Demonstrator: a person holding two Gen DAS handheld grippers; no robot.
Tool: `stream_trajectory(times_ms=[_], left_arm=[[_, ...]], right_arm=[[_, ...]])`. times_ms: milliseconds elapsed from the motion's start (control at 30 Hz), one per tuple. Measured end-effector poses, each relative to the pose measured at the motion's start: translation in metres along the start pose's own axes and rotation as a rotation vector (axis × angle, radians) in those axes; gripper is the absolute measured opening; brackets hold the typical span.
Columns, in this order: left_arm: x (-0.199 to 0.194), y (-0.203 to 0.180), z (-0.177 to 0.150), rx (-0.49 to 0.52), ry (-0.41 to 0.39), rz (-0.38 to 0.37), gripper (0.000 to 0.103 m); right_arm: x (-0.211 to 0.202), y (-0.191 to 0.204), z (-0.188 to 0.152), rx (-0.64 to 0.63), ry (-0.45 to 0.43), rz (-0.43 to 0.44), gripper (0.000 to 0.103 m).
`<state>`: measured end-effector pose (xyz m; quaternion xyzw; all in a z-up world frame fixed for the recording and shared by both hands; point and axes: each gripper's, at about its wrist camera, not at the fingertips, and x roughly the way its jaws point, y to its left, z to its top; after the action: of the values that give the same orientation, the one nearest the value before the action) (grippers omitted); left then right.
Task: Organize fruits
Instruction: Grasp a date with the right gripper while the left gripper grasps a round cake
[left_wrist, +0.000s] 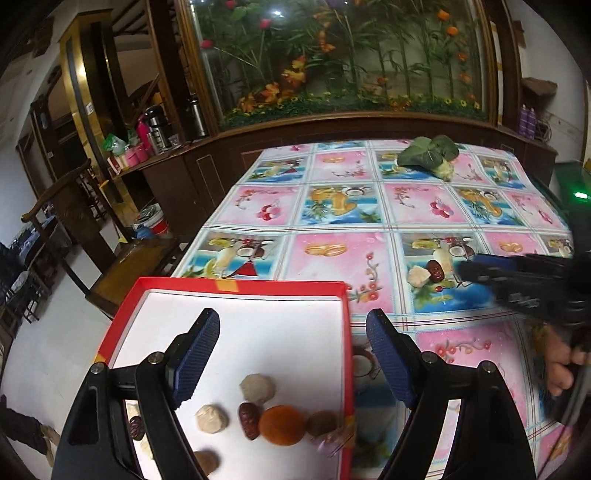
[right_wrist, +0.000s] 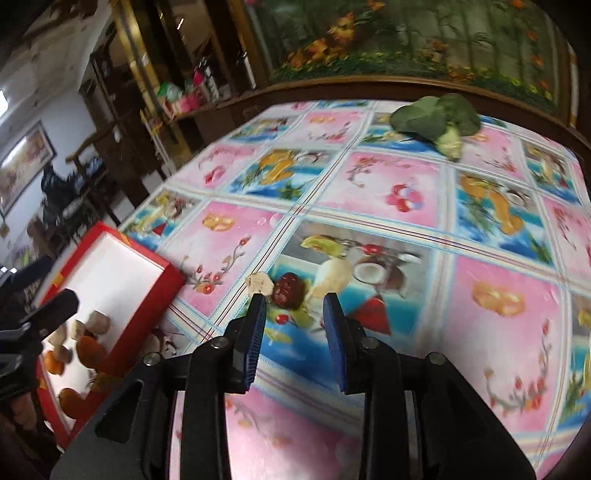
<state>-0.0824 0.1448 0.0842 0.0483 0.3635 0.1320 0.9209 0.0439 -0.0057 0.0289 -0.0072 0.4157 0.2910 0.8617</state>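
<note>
A red box (left_wrist: 347, 332) with a white inside sits at the table's near left corner and holds several fruits: an orange one (left_wrist: 281, 424), a dark red date (left_wrist: 249, 420) and pale lumps (left_wrist: 211, 418). My left gripper (left_wrist: 293, 339) hovers open over the box's right wall, empty. On the tablecloth lie another dark red date (right_wrist: 289, 289) and a pale lump (right_wrist: 259, 283), touching. My right gripper (right_wrist: 295, 308) is open just short of that date, nothing between its fingers. In the left wrist view the right gripper (left_wrist: 466, 271) reaches in from the right toward the same date (left_wrist: 436, 270).
A leafy green vegetable (left_wrist: 428, 151) lies at the table's far side. The patterned tablecloth (left_wrist: 332, 206) covers the table. A wooden cabinet with a flower display stands behind, a wooden chair (left_wrist: 74, 206) to the left. The red box (right_wrist: 155, 299) lies left of the right gripper.
</note>
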Motion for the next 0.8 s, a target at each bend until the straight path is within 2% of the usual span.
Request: stream_trajectory(times_ms=[100,200,300,367,467,600,800], left_arm=[[0.004,-0.001,0.001,0.007,0.013,-0.010,0.081],[0.010,-0.004,0.005,0.028,0.023,-0.029,0.081],[0.016,-0.013,0.012,0.065,0.024,-0.044,0.081],[0.021,-0.021,0.016,0.093,0.032,-0.057,0.081],[0.035,-0.036,0.023,0.124,0.064,-0.084,0.081],[0.063,-0.063,0.034,0.136,0.117,-0.121,0.081],[0.099,-0.096,0.039,0.154,0.165,-0.098,0.081]], right_arm=[[0.023,0.009,0.005,-0.029,0.053,-0.025,0.030],[0.030,0.009,0.009,-0.042,0.053,-0.046,0.028],[0.034,0.006,0.012,-0.049,0.056,-0.060,0.021],[0.033,0.005,0.013,-0.059,0.058,-0.053,0.021],[0.032,-0.007,0.015,-0.010,0.070,-0.033,0.021],[0.009,-0.045,0.021,0.099,0.020,-0.030,0.021],[-0.027,-0.078,0.032,0.191,-0.071,-0.027,0.021]])
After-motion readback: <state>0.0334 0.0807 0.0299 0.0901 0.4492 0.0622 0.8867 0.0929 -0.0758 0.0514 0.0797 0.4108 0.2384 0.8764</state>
